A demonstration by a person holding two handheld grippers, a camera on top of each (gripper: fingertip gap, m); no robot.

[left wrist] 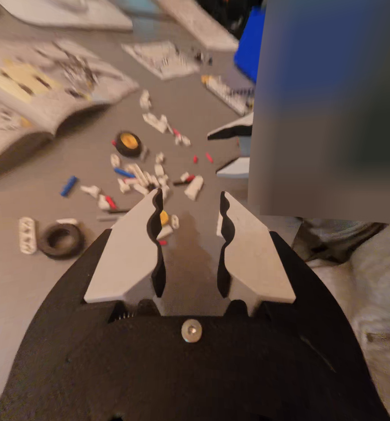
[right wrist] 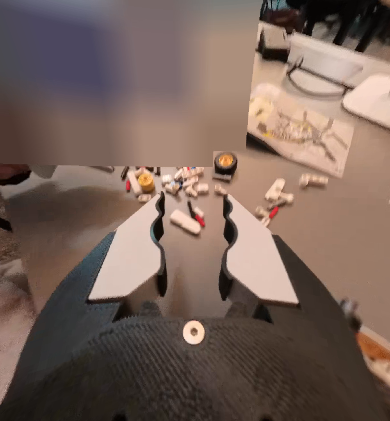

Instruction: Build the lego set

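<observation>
Loose lego pieces lie scattered on a grey table: a pile of small white pieces [left wrist: 143,177], blue pins [left wrist: 68,185], red pins [left wrist: 110,201], a black wheel with a yellow hub [left wrist: 129,143] and a bare black tyre [left wrist: 60,242]. My left gripper [left wrist: 190,193] is open and empty above the near edge of the pile. In the right wrist view my right gripper [right wrist: 192,196] is open and empty, with a long white piece [right wrist: 184,221] and a red pin [right wrist: 199,219] on the table between its fingers. A yellow hub [right wrist: 146,181] and the wheel [right wrist: 224,163] lie beyond.
An open instruction booklet [left wrist: 41,95] lies at the left, more sheets [left wrist: 164,59] farther back, and a blue object [left wrist: 248,52] at the back right. The right gripper's fingers [left wrist: 230,131] show at the right. In the right wrist view a booklet [right wrist: 298,129] and white bags [right wrist: 321,61] lie at the back right. It is some 4 cm from my left tips to the yellow hub [right wrist: 146,181]. About 9 cm separates my right fingertips from the wheel [right wrist: 224,163]. It turns up in the left wrist view [left wrist: 133,143] as well.
</observation>
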